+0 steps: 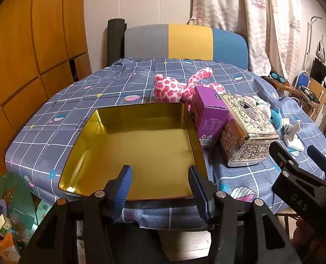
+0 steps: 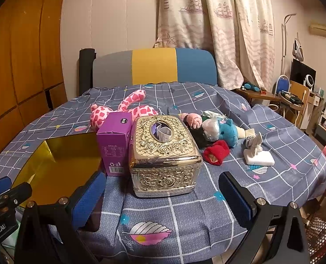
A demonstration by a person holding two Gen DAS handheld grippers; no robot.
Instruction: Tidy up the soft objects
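1. While both grippers hover at the near edge of the table, neither has hold of anything: the left gripper [image 1: 160, 181] stands partly open over the near end of the empty gold tin [image 1: 110, 118], and the right gripper [image 2: 163, 194] stands wide open, nothing between its blue pads but the tablecloth [image 2: 273, 176].
2. Straight ahead of the right jaws sits the ornate gold tissue box [image 2: 165, 154], with the purple carton [image 2: 113, 145] touching its left side; both are stiff and would need to be steered around.
3. Beyond those, right of the tissue box, lies the cluster of soft things: a red cloth piece [image 2: 215, 154], a blue plush toy [image 2: 229, 132] and a small pink plush [image 2: 192, 120], pressed close together. They look light and squashy, so a pinch across the fattest part of a body should hold; thin limbs would likely flop.
4. Far beyond the left jaws, past the tin's back wall, lies the pink spotted plush [image 1: 171, 87], long-limbed and soft; its torso is the surest hold.
5. Open cloth lies right of the right jaws, near the white block [image 2: 260, 159]. The near table edge drops off just below both grippers.
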